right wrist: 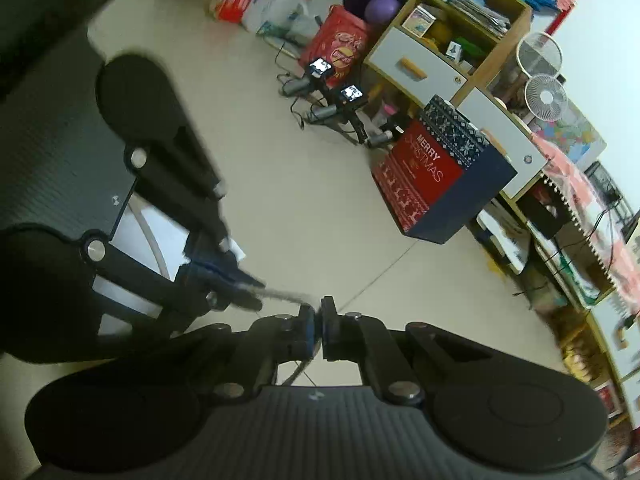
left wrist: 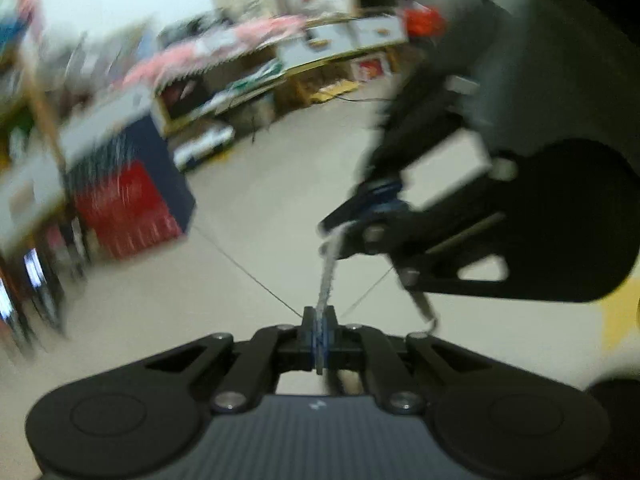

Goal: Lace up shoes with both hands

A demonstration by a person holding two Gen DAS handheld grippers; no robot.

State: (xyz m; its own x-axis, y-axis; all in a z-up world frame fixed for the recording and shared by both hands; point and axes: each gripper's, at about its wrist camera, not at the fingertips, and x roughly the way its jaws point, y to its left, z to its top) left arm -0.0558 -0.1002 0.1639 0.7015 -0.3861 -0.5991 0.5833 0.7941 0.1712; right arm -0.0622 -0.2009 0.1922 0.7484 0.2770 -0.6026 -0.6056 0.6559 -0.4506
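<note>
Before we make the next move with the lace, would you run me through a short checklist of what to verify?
1. Left gripper shut on the lace: ok.
2. Right gripper gripping the lace: not ok, a gap shows between its pads.
3. Lace end still inside the right gripper's jaws: cannot tell.
4. Lace running straight between the two grippers: ok.
5. Shoe in view: not ok, neither camera shows it.
6. Left wrist view sharp: not ok, blurred.
</note>
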